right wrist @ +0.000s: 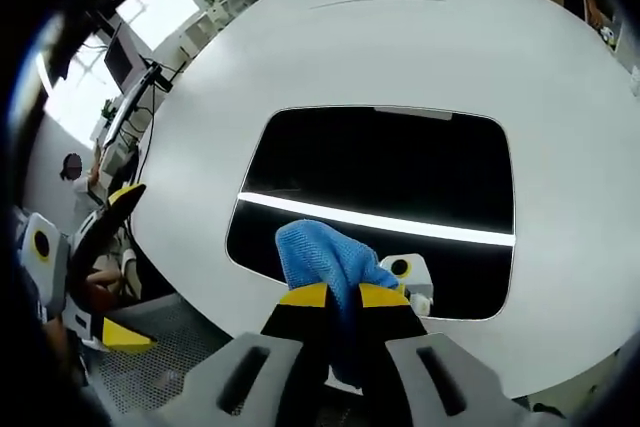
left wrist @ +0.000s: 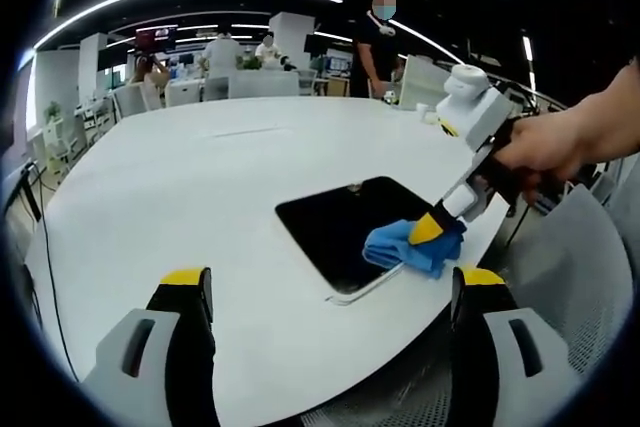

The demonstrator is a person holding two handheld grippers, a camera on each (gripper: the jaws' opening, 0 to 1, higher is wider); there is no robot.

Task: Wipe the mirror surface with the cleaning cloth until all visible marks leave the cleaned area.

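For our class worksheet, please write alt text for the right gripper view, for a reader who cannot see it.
The right gripper, jaws shut on a blue cleaning cloth, presses it onto the near edge of a dark rectangular mirror lying flat on a white table. A bright ceiling light reflects as a stripe across the mirror.

Mirror point(right wrist: 400, 177): dark, rounded-corner rectangle, flat on white counter point(right wrist: 400, 37), straight ahead of the right tool point(right wrist: 343, 295), reflecting a bright light strip. Cleaning cloth point(right wrist: 320, 252): blue, bunched, pinched in that tool's closed jaws, pressed on the mirror's near edge.
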